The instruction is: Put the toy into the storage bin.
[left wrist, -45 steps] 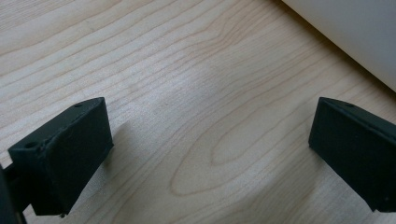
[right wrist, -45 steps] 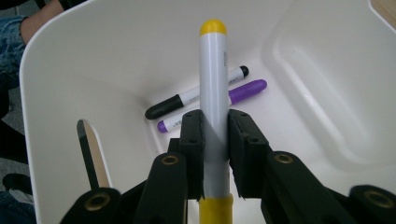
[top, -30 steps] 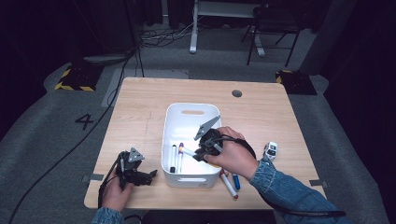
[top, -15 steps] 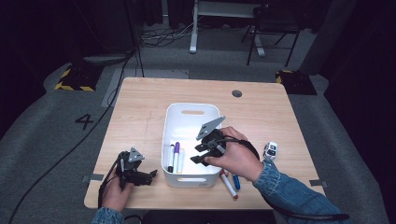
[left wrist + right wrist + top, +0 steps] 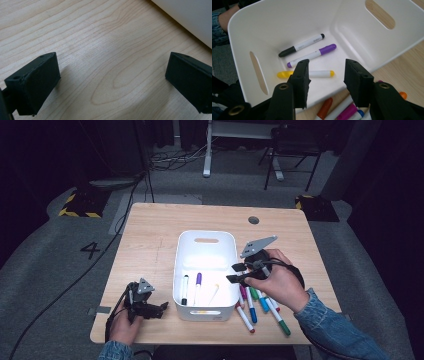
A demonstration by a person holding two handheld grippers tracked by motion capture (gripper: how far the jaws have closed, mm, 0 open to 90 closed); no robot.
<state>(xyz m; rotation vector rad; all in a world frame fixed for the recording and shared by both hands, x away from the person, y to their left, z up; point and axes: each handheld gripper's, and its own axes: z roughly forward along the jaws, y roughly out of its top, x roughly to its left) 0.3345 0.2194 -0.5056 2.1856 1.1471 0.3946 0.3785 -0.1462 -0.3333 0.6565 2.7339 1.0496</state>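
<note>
Inspecting the right claw (image 5: 325,82), we found its jaws apart, having just been opening, nothing between them, poised at the white bin's (image 5: 186,270) right rim. Inside lay black (image 5: 300,45), purple (image 5: 312,55) and yellow (image 5: 305,74) markers. Further markers (image 5: 262,307) lay on the surface (image 5: 150,240) beside it. The left claw (image 5: 112,82) rested agape, empty.

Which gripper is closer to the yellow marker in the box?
Right. The right gripper hovers at the box's edge, above the yellow marker; the left gripper rests outside the box.
</note>
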